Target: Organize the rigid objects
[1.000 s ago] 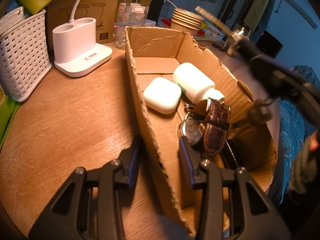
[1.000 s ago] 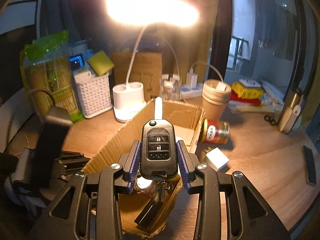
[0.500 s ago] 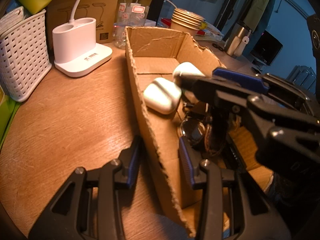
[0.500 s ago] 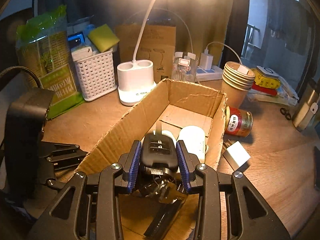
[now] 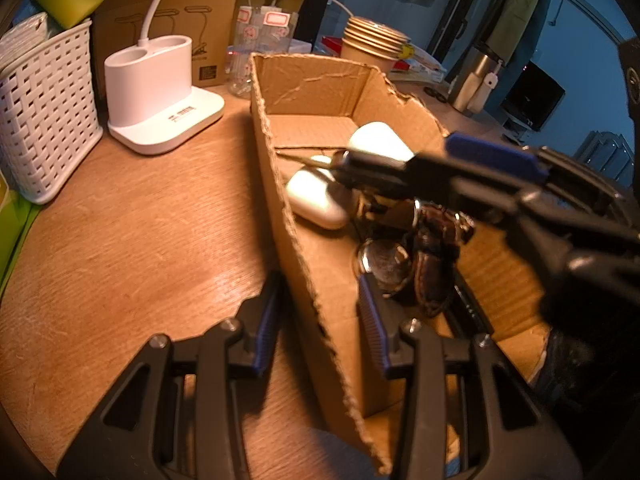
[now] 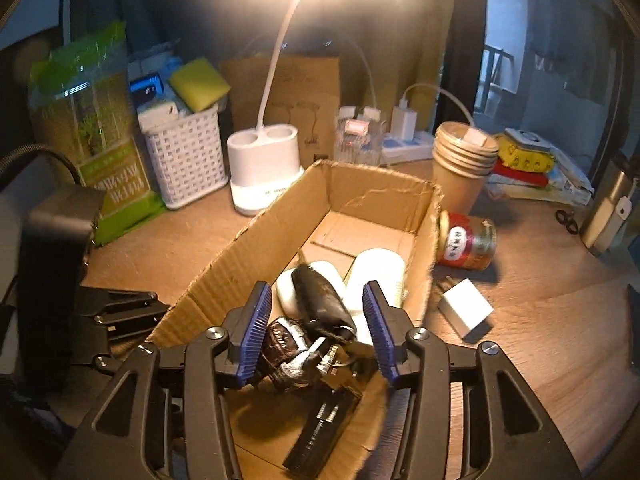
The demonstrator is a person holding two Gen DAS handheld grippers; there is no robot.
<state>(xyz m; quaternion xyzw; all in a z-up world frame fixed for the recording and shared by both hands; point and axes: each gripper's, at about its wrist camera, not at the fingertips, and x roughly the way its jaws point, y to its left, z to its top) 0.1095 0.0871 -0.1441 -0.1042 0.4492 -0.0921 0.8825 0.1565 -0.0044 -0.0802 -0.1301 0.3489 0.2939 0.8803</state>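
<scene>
**Right-wrist view: key fob released into the box**

Right-wrist footage showed the right gripper (image 6: pixel 316 328) with its fingers spread wide and holding nothing, poised over the cardboard box (image 6: pixel 256 256). Just ahead of and between the fingers lay the black key fob (image 6: pixel 322 300), tilted across a white earbud case (image 6: pixel 288 288) and beside a white bottle (image 6: pixel 378 276); its key ring rested near a brown-strapped watch (image 6: pixel 286 346). Judging by the layout, small hard items were being gathered in one container, so the fob was dropped there rather than on the desk (image 6: pixel 540 312).

Left-wrist footage showed the left gripper (image 5: pixel 320 320) with fingers apart, straddling the box's near wall without visibly clamping it, probably to steady the box.

Beyond the right fingers, a red tin (image 6: pixel 466 242) lay on its side and a white charger (image 6: pixel 466 308) sat just outside the box, likely still to be sorted. The tin's label and the lamp base's (image 6: pixel 264 168) print were too blurred to read.
</scene>
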